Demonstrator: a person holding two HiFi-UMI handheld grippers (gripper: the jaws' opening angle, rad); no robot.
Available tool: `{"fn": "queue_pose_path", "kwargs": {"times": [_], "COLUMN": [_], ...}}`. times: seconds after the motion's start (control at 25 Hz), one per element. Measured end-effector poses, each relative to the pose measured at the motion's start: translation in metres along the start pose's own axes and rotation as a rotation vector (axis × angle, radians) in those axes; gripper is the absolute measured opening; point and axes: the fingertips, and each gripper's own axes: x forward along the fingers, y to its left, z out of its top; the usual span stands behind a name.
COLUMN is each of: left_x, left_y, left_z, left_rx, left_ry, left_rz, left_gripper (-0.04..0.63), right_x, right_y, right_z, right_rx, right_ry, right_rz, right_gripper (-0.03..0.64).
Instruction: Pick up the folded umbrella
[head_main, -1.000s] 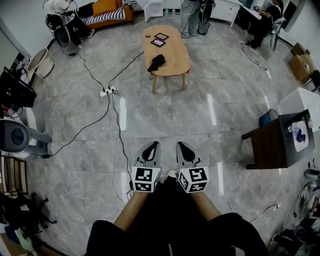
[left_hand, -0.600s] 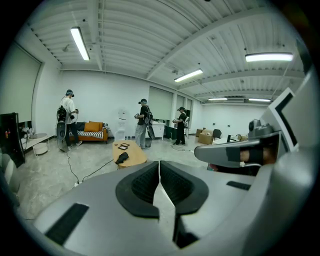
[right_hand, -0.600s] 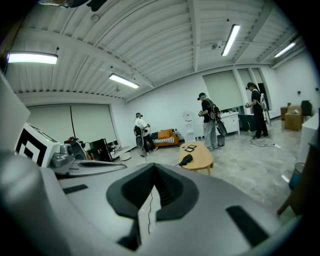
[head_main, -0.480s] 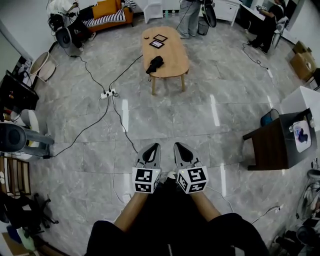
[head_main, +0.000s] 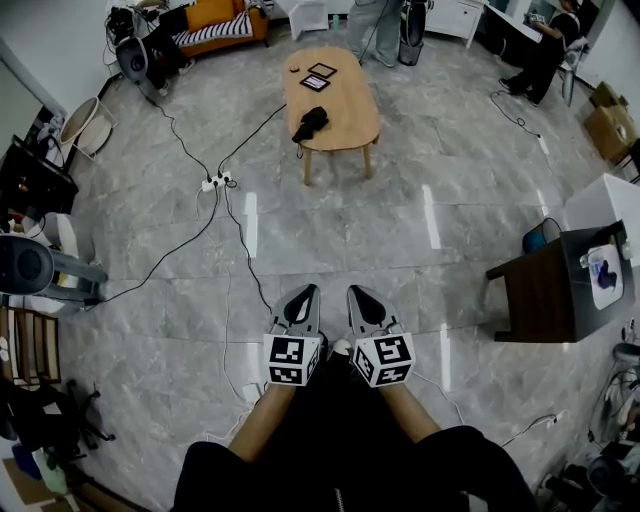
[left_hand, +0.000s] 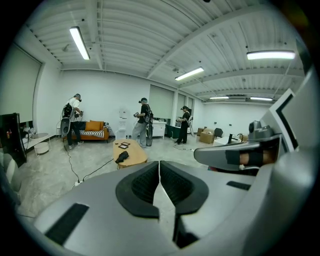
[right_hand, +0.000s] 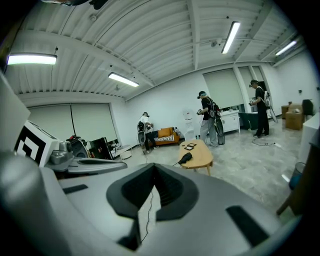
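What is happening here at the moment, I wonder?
A person holds the left hand-held gripper and the right hand-held gripper side by side in front of the body, both shut and empty. The black folded umbrella lies untouched on the oval light wooden table, far ahead across the floor.

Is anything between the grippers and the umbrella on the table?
Nothing blocks the way. Bare floor separates the left gripper and right gripper from the table bearing the umbrella; a power strip and cables lie on the floor, left of that path.
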Motion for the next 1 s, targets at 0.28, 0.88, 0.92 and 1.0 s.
{"fn": "queue_pose_path", "kwargs": {"times": [0.28, 0.88, 0.92, 1.0], "left_x": [0.015, 0.076, 0.081, 0.088], "left_y": [0.016, 0.071, 0.074, 0.081], "left_z": [0.006, 0.034, 0.037, 0.040], "left_rx": [-0.016, -0.023, -0.021, -0.021], "left_ry": [-0.008, -0.017, -0.018, -0.020], "left_rz": [0.004, -0.010, -0.013, -0.020], "left_gripper": [0.018, 0.018, 0.018, 0.018], "right_x": [0.022, 0.099, 0.104, 0.114], "right_y": [-0.001, -0.014, -0.016, -0.018], "right_z": [0.006, 0.033, 0.034, 0.036], "right_rx": [-0.017, -0.023, -0.023, -0.020], "right_ry": [0.009, 0.019, 0.019, 0.023], "right_rz": [0.006, 0.002, -0.001, -0.010], "right_gripper": [0.011, 0.011, 0.011, 0.011]}}
